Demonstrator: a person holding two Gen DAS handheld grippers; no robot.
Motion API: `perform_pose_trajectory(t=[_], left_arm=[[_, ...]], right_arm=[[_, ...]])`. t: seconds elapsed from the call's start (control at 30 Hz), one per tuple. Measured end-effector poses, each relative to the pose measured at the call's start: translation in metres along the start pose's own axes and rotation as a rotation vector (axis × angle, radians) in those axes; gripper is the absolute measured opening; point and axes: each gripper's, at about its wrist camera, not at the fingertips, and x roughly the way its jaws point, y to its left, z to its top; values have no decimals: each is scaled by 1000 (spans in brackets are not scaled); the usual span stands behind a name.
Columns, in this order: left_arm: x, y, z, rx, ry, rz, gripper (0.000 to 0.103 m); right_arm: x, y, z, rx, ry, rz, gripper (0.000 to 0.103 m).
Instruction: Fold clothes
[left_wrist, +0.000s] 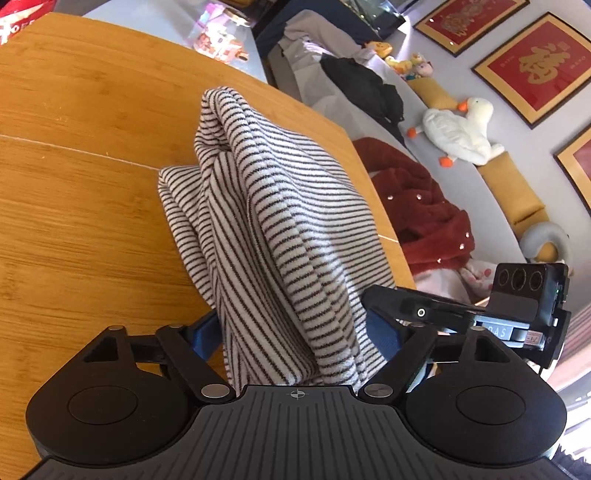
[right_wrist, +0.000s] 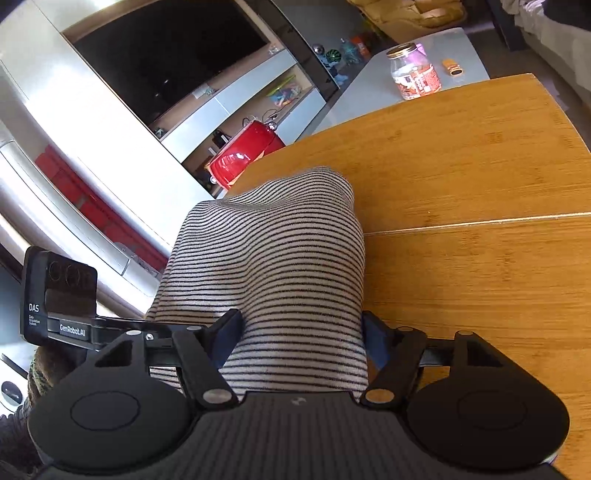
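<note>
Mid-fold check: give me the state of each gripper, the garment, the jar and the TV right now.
Left gripper: shut on striped garment.
Right gripper: shut on striped garment.
Striped garment: bunched, lifted at both held ends, far part resting on the table.
Jar: upright, lid on.
TV: screen dark.

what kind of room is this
Most likely a home living room: a sofa with a plush goose, a large TV in a wall unit, and a wooden table holding the striped garment.
</note>
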Motion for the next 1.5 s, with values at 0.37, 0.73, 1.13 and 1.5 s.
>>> perform_pose_trajectory(t=[0.37,0.73,1.13,1.5], left_arm=[[-32,81,68,-24,-158,92,70],[-92,118,109,71,-391,186,69],[-44,115,183,129,-383,199,69],[-47,127,174,80,-395,216,71]], right_arm=[[122,36,86,-98,23,20,70],[208,65,132,-266,-40,-3,85],[186,109,128,-517,-179,-167,80],[202,163,54,-850,-88,-127,85]])
